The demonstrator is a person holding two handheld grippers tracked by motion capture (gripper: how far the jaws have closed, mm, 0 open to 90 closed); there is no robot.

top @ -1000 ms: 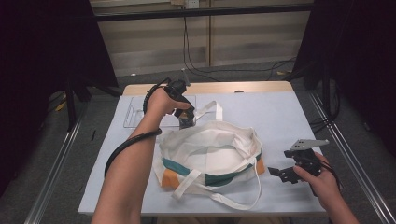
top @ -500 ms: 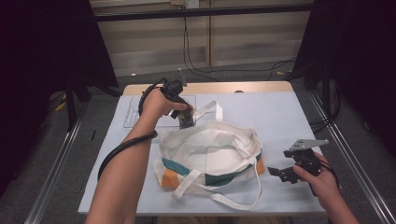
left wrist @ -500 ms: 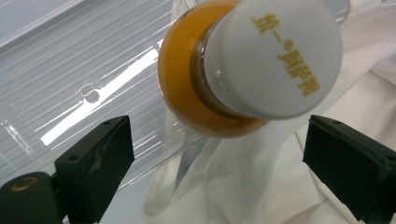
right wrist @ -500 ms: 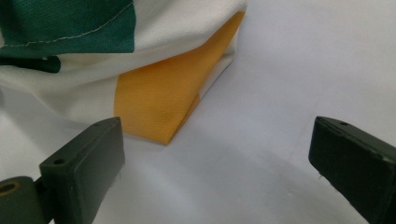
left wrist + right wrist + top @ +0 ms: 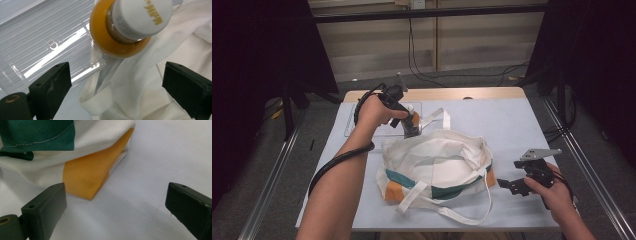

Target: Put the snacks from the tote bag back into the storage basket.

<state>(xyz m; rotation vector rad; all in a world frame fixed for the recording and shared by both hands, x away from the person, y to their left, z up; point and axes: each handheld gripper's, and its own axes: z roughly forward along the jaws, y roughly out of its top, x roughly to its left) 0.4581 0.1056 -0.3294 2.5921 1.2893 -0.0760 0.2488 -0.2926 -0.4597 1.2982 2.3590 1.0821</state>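
Observation:
A small bottle [image 5: 414, 121] with a white cap and orange shoulder stands upright at the back left rim of a white tote bag [image 5: 437, 165]. In the left gripper view the bottle [image 5: 130, 25] is seen from above, resting where the clear tray [image 5: 37, 37] meets the bag's fabric [image 5: 140, 82]. My left gripper [image 5: 404, 117] hovers just above it, pointing down. Its jaws [image 5: 117, 67] have just been opening, and nothing is between them. My right gripper [image 5: 507, 186] rests open near the bag's right corner. The orange corner [image 5: 87, 180] lies just ahead of its jaws [image 5: 116, 187].
The bag has green and orange patches and long white straps [image 5: 447, 212] trailing toward the table's front edge. A flat clear tray [image 5: 372, 122] lies at the back left of the pale table [image 5: 512, 130]. Dark frames and cables stand behind the table.
My left hand has drawn slightly left and up from the bottle, which stays standing by the bag. My right hand and the bag have not moved.

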